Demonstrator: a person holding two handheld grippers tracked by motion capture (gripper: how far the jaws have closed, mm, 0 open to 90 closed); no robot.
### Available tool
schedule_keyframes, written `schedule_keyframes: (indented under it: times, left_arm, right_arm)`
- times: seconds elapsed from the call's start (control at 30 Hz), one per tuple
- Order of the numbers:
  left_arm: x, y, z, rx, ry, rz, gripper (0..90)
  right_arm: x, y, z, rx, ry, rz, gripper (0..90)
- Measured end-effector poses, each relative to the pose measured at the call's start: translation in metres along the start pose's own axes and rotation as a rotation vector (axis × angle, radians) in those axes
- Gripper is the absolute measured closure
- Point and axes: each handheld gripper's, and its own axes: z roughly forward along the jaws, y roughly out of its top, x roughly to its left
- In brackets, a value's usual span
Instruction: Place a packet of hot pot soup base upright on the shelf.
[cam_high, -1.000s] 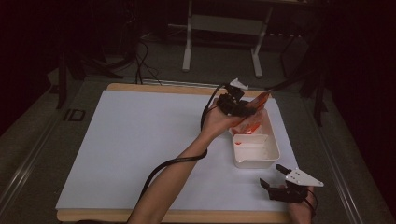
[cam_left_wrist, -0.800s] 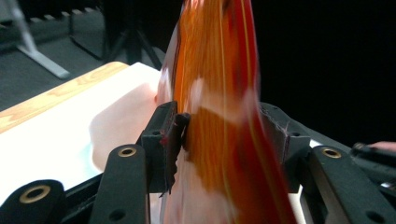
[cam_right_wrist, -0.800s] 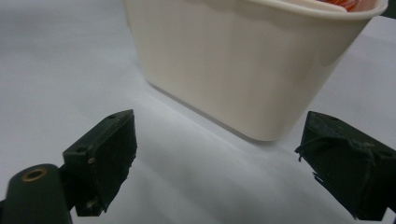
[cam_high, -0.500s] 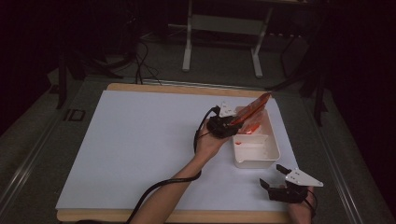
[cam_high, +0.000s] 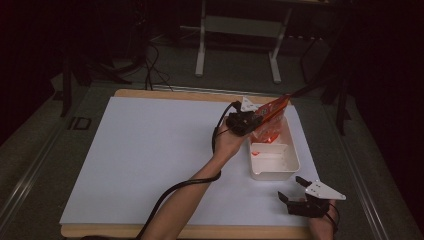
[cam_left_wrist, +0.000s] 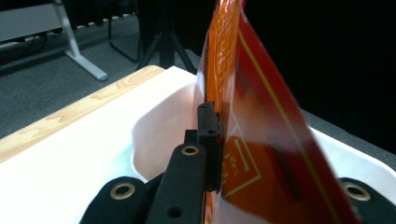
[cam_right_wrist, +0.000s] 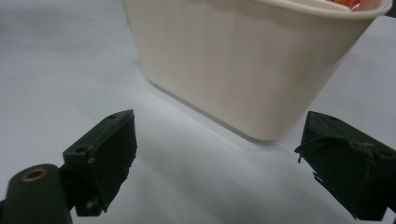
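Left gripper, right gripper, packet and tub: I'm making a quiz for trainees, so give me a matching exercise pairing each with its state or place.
Things:
1. left gripper
2. right gripper
3. red-orange packet
4. white tub

States:
A. stands on the white sheet, near its right edge
B. jaws open, nothing between them
C. pinched upright over the tub's far end
D. jaws shut on a thin thing

Pairs: 1-D, 2-B, 3-C, 4-A

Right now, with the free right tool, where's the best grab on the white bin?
Probably the near short wall of the white bin, coming from the person's side. The right tool sits open just before that end, and the right gripper view faces the wall. A thin upright rim suits one pad inside, one outside. The far end holds the red packet.
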Motion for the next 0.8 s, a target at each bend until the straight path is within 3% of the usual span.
schedule_keyframes:
  times: [0.23,0.53,0.67,0.8]
  left_arm:
    - [0.004,0.002,0.009,0.001,-0.024,-0.033,88.8]
    - [0.015,-0.003,0.008,0.021,-0.056,-0.109,85.6]
    - [0.015,-0.004,0.007,0.037,-0.051,-0.107,75.2]
    - [0.018,-0.009,0.002,0.055,-0.098,-0.142,62.0]
  right_arm:
    - [0.0,0.0,0.0,0.003,0.002,0.001,10.7]
    - [0.0,0.0,0.001,0.005,0.001,0.0,10.7]
    - [0.0,0.0,0.001,0.005,0.002,0.002,10.7]
    - [0.0,0.0,0.0,0.003,0.003,0.003,10.7]
